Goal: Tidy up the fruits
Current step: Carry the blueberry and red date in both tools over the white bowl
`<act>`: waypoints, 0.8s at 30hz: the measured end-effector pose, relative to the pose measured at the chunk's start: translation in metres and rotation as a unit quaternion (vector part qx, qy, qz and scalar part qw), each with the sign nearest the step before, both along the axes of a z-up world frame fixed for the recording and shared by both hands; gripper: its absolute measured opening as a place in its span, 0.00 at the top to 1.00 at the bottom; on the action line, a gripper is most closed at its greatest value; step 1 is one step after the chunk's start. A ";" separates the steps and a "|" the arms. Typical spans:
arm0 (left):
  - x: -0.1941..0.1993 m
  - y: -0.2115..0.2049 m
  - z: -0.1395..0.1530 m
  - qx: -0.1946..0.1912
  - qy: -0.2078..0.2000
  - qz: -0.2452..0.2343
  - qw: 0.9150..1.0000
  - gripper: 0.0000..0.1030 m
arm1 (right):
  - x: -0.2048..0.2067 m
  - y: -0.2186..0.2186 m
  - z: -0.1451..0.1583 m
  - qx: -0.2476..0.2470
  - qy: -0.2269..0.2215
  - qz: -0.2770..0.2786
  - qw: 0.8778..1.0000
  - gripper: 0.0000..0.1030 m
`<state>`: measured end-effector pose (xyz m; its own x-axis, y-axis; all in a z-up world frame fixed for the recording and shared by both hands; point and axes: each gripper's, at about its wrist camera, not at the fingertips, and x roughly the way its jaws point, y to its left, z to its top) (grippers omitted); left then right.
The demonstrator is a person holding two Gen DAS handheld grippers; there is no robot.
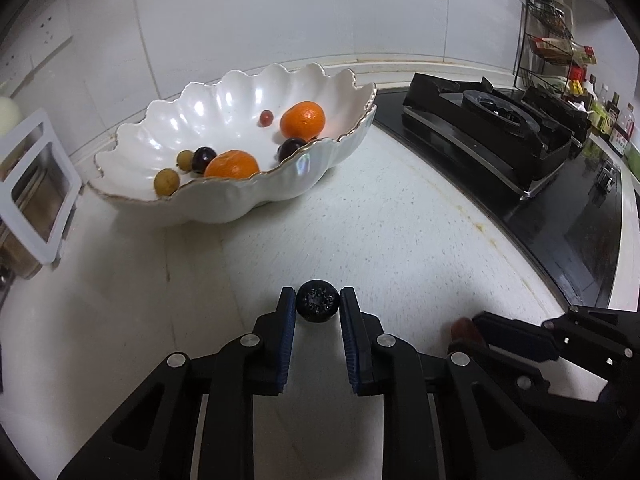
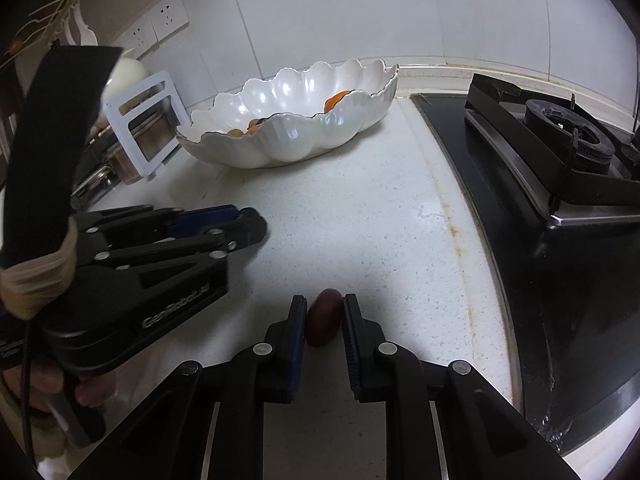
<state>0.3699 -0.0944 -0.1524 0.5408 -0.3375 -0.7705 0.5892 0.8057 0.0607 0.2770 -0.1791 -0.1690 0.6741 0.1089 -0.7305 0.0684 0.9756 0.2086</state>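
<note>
Several fruits already lie in the scalloped white bowl (image 1: 224,200), upper left. Two remain on the desk (image 1: 380,220): the left gripper (image 1: 318,306) clamps a dark berry (image 1: 318,307), the right gripper (image 2: 324,318) a reddish-brown fruit (image 2: 324,316).

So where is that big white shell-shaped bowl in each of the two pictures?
Left wrist view: the white scalloped bowl sits upper left of centre, open side to the camera, with oranges and small fruits inside.
Right wrist view: the same bowl lies at upper centre, seen lower from the side, so only orange slivers show over its rim.
Shared landmark: the black gas stove stands to the bowl's right in both.
</note>
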 end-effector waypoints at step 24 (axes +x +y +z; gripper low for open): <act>-0.038 0.037 0.011 -0.037 0.014 0.082 0.996 0.78 | -0.005 0.009 0.009 -0.038 -0.022 0.033 0.998 0.82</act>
